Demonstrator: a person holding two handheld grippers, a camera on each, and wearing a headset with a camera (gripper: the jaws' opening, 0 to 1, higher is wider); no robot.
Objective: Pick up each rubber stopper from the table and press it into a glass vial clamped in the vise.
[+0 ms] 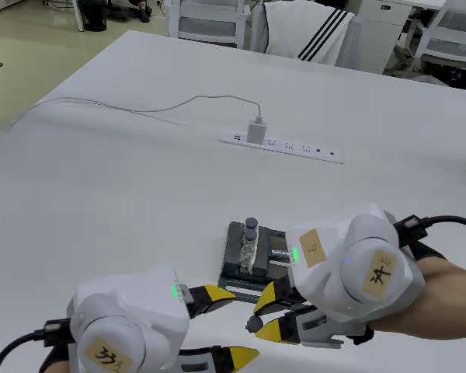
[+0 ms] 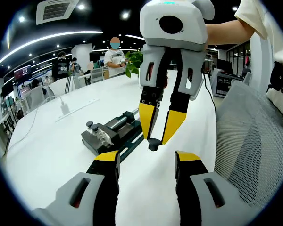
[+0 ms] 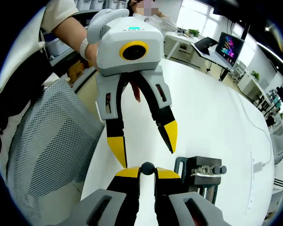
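The rubber stopper (image 3: pixel 147 167) is sitting between the tips of the right gripper (image 2: pixel 154 137), on the near side of the vise (image 1: pixel 237 264), just short of its near end. It is showing as a small dark round piece, too small for me to judge which of its ends is pointing down. I also cannot tell whether it is touching the table (image 1: pixel 140 171) or hanging just above it.

The glass vial (image 1: pixel 248 249) is standing clamped in the vise, its long axis looking upright in the head view. I am seeing dark tops above the glass there, so at least one vial seems to be carrying a stopper already. How many vials are in the clamp I cannot say for sure.

I am judging that the coming move is depending on one relation: the vial is lying beyond the held stopper, on the far side of it. The stopper must therefore be travelling away from me and arriving over an open mouth. The right gripper is the nearer one to the vise.

The right jaws are standing almost closed, pinching the stopper at their yellow tips. The left gripper (image 2: pixel 146 162) is waiting on the near left of the vise, facing the right one, with its jaws spread wide and carrying nothing.
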